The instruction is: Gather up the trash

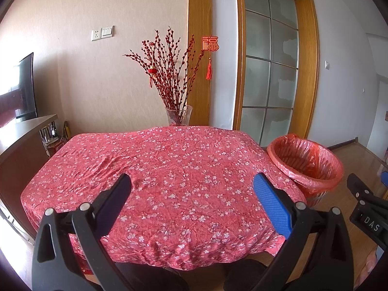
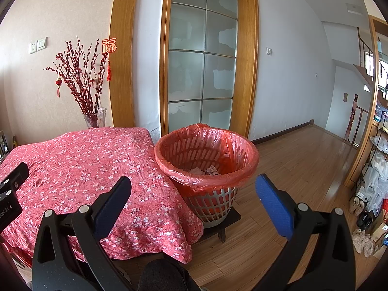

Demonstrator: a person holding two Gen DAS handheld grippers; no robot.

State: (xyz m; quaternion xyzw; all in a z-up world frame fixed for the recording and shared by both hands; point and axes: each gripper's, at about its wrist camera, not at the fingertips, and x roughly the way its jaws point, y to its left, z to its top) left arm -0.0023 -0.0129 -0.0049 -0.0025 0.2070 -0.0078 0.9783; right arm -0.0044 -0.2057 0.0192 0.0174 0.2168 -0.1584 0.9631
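A white slatted waste basket lined with a red bag (image 2: 206, 160) stands on the floor at the table's right side; crumpled paper trash (image 2: 208, 169) lies inside it. It also shows in the left wrist view (image 1: 305, 162). My left gripper (image 1: 192, 191) is open and empty above the near part of the table with the red flowered cloth (image 1: 165, 169). My right gripper (image 2: 194, 194) is open and empty, held before the basket and the table's right edge (image 2: 155, 189). I see no loose trash on the cloth.
A glass vase of red branches (image 1: 178, 115) stands at the table's far edge by the wall. A frosted glass door (image 2: 201, 72) is behind the basket. A wooden cabinet (image 1: 21, 140) is at the left. Wood floor (image 2: 303, 165) and a cluttered shelf (image 2: 373, 169) lie right.
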